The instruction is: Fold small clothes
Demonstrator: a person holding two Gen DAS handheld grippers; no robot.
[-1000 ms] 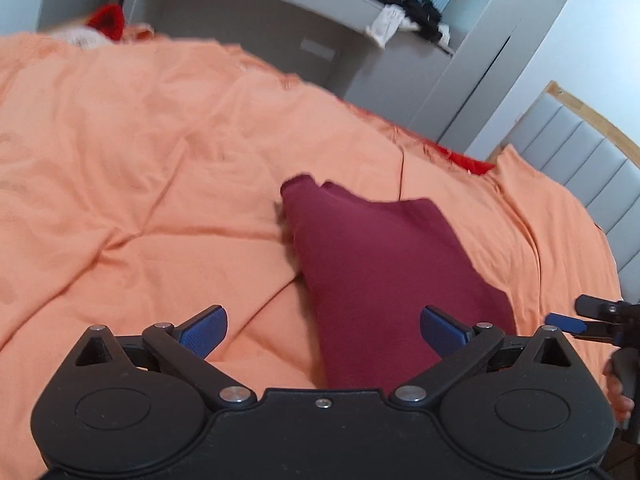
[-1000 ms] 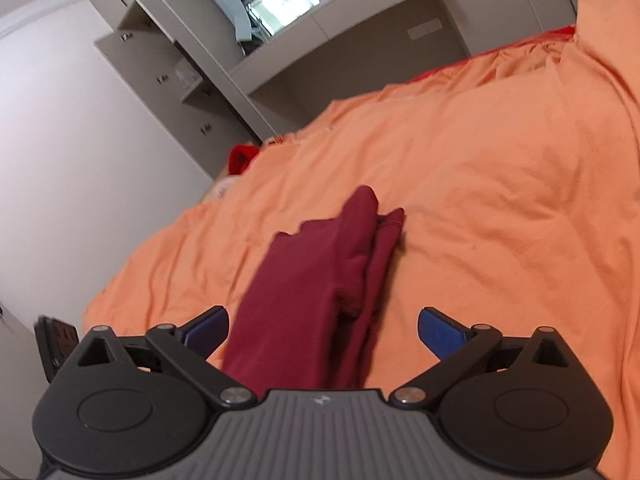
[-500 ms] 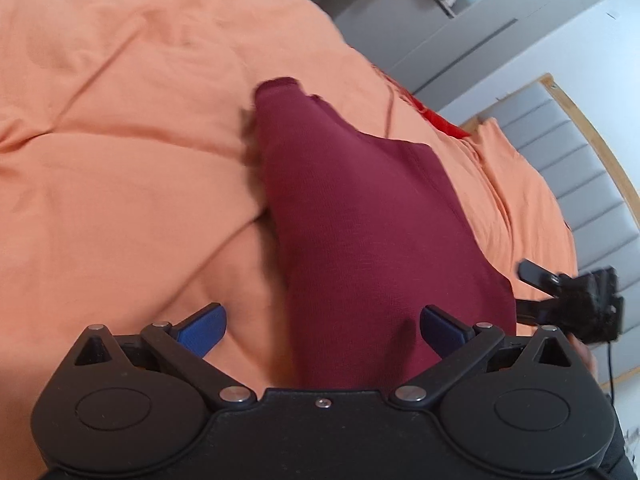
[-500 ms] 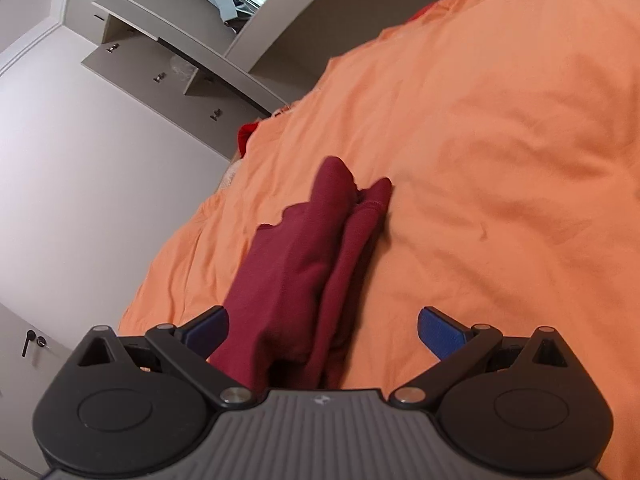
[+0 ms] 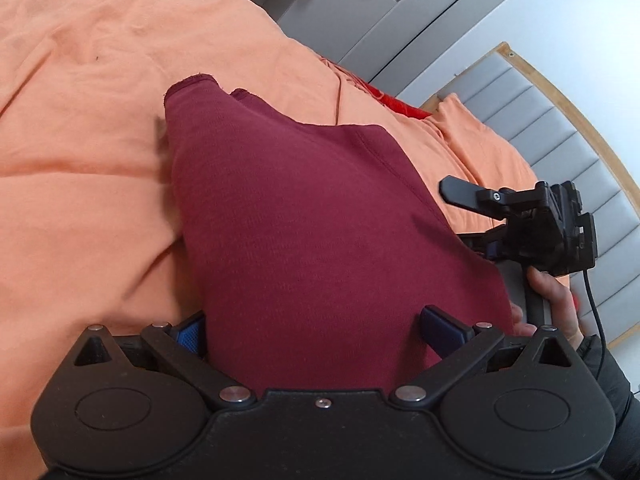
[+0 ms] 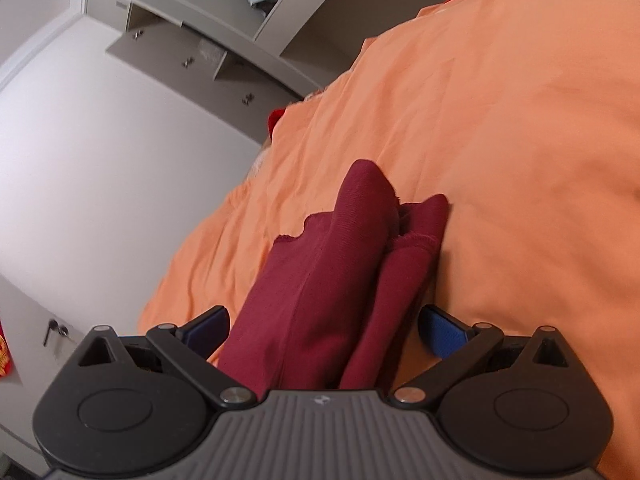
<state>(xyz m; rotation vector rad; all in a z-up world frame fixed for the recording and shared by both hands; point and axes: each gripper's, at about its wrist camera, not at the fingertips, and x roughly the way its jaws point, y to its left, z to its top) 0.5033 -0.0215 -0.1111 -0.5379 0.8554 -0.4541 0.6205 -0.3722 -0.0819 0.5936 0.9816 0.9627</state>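
Now | left tool (image 5: 312,326), right tool (image 6: 322,326): both spread wide | maroon garment (image 5: 320,220) between fingers

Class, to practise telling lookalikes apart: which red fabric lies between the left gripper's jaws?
The dark maroon garment, lying between them; the bright red cloth only peeks out at the far edge of the orange sheet.

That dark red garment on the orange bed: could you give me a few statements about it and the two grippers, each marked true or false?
1. The dark red garment lies on an orange bedsheet. True.
2. The left gripper is clamped shut. False: its jaws stand wide apart, cloth between them.
3. The right gripper is open. True.
4. The garment is spread out flat in a single layer. False: it is folded over, with layers bunched.
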